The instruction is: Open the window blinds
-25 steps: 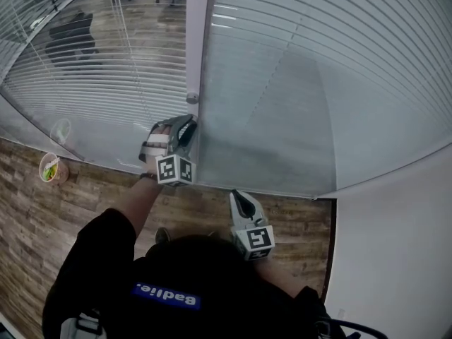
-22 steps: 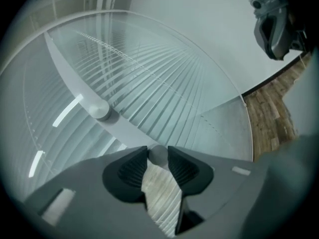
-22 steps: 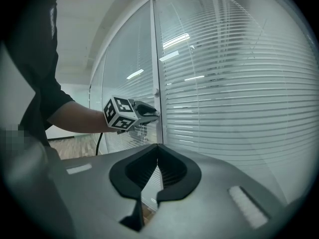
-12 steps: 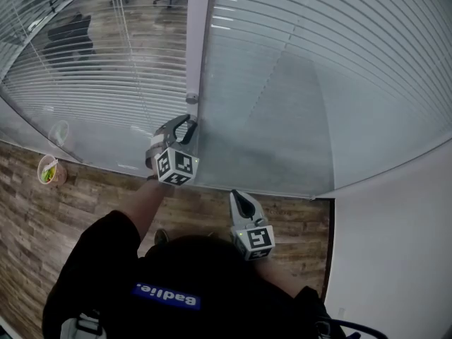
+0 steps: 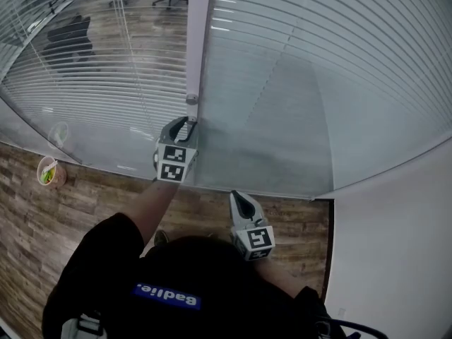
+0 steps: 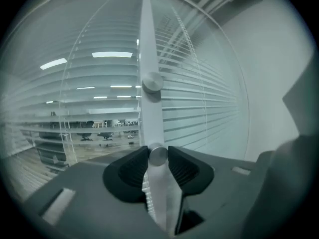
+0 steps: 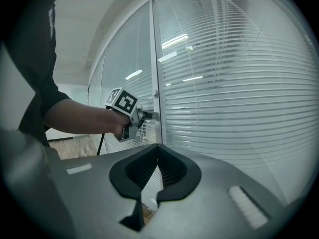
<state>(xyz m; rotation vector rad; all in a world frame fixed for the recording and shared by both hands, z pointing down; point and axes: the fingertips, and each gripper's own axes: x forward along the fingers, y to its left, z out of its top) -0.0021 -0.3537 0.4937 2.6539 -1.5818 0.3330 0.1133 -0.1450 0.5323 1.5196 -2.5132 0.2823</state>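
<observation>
Left gripper (image 5: pixel 185 123) is clamped on the small round knob (image 6: pixel 158 155) on the frame post (image 5: pixel 198 41) between the panes. The blinds (image 5: pixel 99 76) sit behind glass. Right gripper (image 7: pixel 157 169) is closed, empty, held low. Judgement: twist about the knob's axis with pads square and no pulling, or the grip may slip.

Below and behind the left gripper (image 5: pixel 186 123) and right gripper (image 5: pixel 239 197), brown wood-plank floor (image 5: pixel 42 224), running on past the glass. Ahead of both, tall glass panes (image 5: pixel 85 133) split by a pale upright frame post (image 5: pixel 198 34), with dark office chairs (image 5: pixel 70 35) and long ceiling lights (image 6: pixel 112 55) beyond, left of the left gripper. Right of the right gripper, a plain white wall (image 5: pixel 395 260) meeting the glass at a corner.
</observation>
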